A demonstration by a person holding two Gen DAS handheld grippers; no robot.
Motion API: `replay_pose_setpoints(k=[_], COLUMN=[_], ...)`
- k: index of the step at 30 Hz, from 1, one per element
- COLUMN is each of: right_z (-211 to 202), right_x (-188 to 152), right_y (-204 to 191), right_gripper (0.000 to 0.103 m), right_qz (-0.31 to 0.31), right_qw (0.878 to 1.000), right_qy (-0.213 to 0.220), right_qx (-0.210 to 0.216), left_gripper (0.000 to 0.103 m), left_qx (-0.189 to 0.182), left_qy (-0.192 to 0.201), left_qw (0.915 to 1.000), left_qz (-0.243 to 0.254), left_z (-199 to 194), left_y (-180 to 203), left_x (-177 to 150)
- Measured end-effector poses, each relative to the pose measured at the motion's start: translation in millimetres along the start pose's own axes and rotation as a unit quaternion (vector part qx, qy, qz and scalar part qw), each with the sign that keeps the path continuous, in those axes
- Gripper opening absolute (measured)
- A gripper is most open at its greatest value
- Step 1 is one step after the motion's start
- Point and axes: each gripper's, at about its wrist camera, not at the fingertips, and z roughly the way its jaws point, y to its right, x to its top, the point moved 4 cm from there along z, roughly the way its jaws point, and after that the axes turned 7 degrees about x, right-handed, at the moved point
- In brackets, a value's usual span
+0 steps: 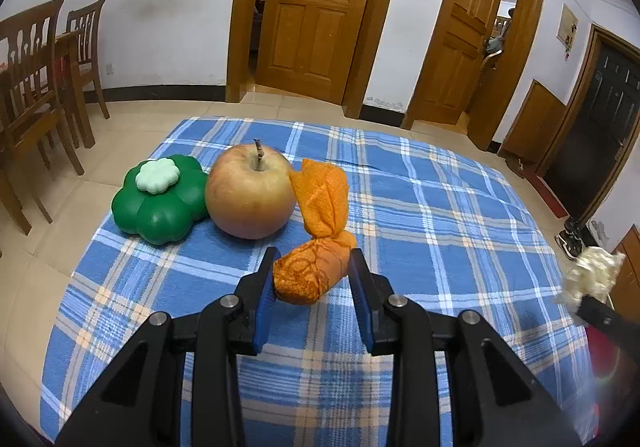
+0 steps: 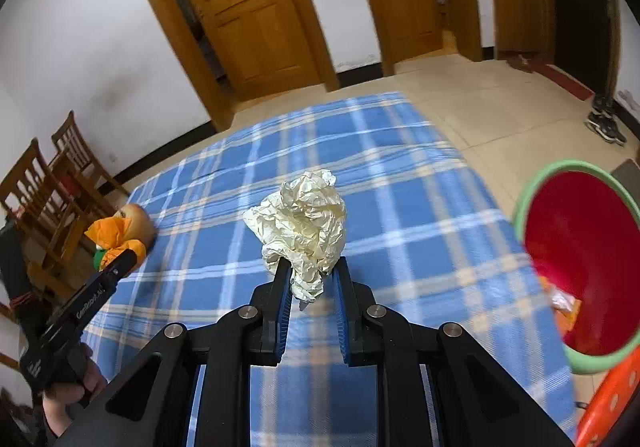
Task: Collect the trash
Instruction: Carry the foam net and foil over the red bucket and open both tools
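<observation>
With the right gripper (image 2: 311,279) clenching the paper ball (image 2: 301,225), the left gripper (image 1: 314,275), seemingly not quite closed, needed a square squeeze on the orange wrapper (image 1: 310,273), clear of the apple (image 1: 250,193).

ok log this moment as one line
left tool: open around orange crumpled paper | right tool: shut on cream crumpled paper ball, lifted | red bin with green rim: to its right

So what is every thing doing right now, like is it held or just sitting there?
Left gripper: closing around the orange paper, which looks to touch both pads.
Orange paper: twisted, lying on the tablecloth.
Right gripper: shut on the white paper.
White paper: crumpled, lifted.
Apple: upright, whole.
Green box: lid on.
Red bin: open, some trash inside.
</observation>
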Motion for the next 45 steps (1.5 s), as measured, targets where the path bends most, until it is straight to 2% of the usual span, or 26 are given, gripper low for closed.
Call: replay_pose_setpoints(k=[8,17,27,37,40,42,45], right_z=[-41.0,-79.3,-106.8,-118.2,-116.7,-116.0,-114.3], right_x=[-7.0,-20.6,-36.3,-50.8,-50.2,-50.4,-50.3], right_y=[35.5,92.0,155.0,210.2,220.1,224.2,229.1], right_gripper=[0.019,0.019,0.020,0.023,0.026,0.033,0.038], right_qz=[0.033,0.075,0.143,0.202,0.206,0.210,0.219], right_qw=[0.999,0.995,0.985,0.974,0.973,0.973,0.971], right_qy=[0.023,0.041,0.057,0.063,0.062,0.062,0.063], right_qx=[-0.022,-0.053,-0.073,-0.081,-0.080,-0.077,-0.071], left_gripper=[0.034,0.034,0.034,0.034,0.034,0.034,0.034], left_qx=[-0.008,-0.021,-0.083,-0.135,-0.146,-0.150,-0.156], left_qy=[0.001,0.018,0.020,-0.010,-0.016,-0.017,-0.020], left_qw=[1.0000,0.9989,0.9923,0.9799,0.9753,0.9727,0.9689], left_qz=[0.004,0.037,0.090,0.146,0.165,0.176,0.191], left_z=[-4.5,-31.3,-65.7,-71.6,-71.8,-72.3,-72.0], left_y=[7.9,41.5,121.2,199.3,221.5,233.0,250.0], left_x=[0.1,0.4,-8.6,-36.1,-43.8,-48.3,-52.9])
